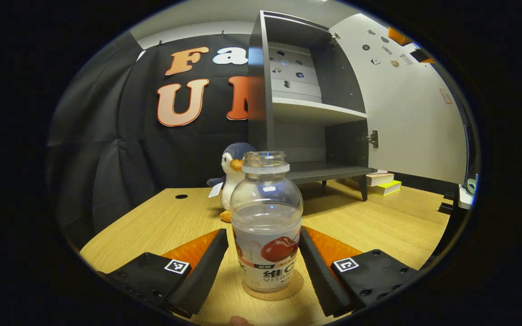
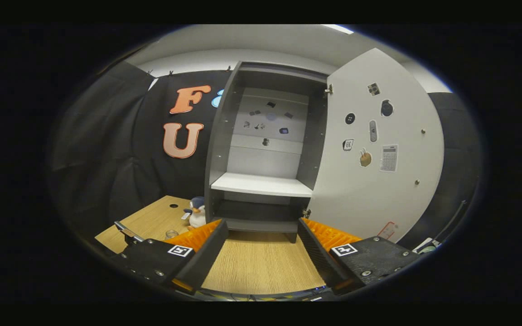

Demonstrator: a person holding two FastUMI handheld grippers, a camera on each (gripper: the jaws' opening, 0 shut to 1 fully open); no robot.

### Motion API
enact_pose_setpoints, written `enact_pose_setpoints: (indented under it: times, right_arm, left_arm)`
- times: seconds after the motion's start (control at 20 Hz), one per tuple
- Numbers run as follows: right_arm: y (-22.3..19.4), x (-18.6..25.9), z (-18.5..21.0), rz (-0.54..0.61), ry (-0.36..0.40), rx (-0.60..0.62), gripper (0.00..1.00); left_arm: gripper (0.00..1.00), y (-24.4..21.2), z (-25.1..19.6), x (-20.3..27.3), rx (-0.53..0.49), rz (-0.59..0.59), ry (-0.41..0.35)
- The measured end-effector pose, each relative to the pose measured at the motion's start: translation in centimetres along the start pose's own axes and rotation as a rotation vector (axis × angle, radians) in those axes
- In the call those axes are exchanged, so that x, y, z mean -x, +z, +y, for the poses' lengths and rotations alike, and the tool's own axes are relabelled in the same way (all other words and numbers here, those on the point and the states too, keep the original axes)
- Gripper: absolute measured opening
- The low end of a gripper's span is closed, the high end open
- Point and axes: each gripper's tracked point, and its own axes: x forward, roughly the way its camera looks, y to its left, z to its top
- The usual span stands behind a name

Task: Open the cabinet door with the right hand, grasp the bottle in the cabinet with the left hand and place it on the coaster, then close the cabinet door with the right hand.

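A clear, capless bottle [image 1: 266, 226] with a red fruit label stands upright on a round cork coaster [image 1: 288, 292] on the wooden table. My left gripper [image 1: 264, 232] is open around it, one finger on each side, a thin gap showing on the left. The grey cabinet [image 1: 306, 108] stands behind with its white door [image 1: 406, 113] swung wide open to the right. My right gripper [image 2: 262, 224] is open and holds nothing, facing the cabinet [image 2: 261, 185] and the door [image 2: 369, 181] from some distance. The bottle's top [image 2: 170, 234] shows at the lower left of the right gripper view.
A plush penguin [image 1: 231, 174] sits just behind the bottle, left of the cabinet. Stacked books [image 1: 381, 183] lie by the cabinet's right leg under the door. A cable hole [image 1: 181, 196] is in the table's far left. The cabinet shelves look bare.
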Motion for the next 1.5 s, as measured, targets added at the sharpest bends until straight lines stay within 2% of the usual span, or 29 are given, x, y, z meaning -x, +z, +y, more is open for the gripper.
enact_pose_setpoints:
  times: [0.2, 0.8, 1.25, 1.45, 1.5]
  right_arm:
    - [1.7, 1.1, -2.4, -0.043, -0.033, -0.015, 0.95]
    - [2.9, 5.1, -14.3, -0.101, -0.164, -0.094, 0.95]
    - [3.3, 8.7, -23.1, -0.112, -0.221, -0.082, 0.94]
    - [3.8, 8.8, -27.5, -0.12, -0.235, -0.104, 0.92]
    - [3.9, 8.6, -28.1, -0.12, -0.225, -0.118, 0.95]
  left_arm:
    - [0.99, 3.4, 0.0, 1.3, 0.013, -0.026, 0.0]
    - [0.99, 15.9, -1.1, 3.7, 0.056, -0.109, 0.05]
    - [0.99, 25.2, -6.1, 4.8, 0.018, -0.145, 0.028]
    - [0.99, 27.0, -8.3, 5.4, 0.062, -0.14, 0.016]
    - [0.99, 27.1, -8.5, 5.5, 0.074, -0.137, 0.023]
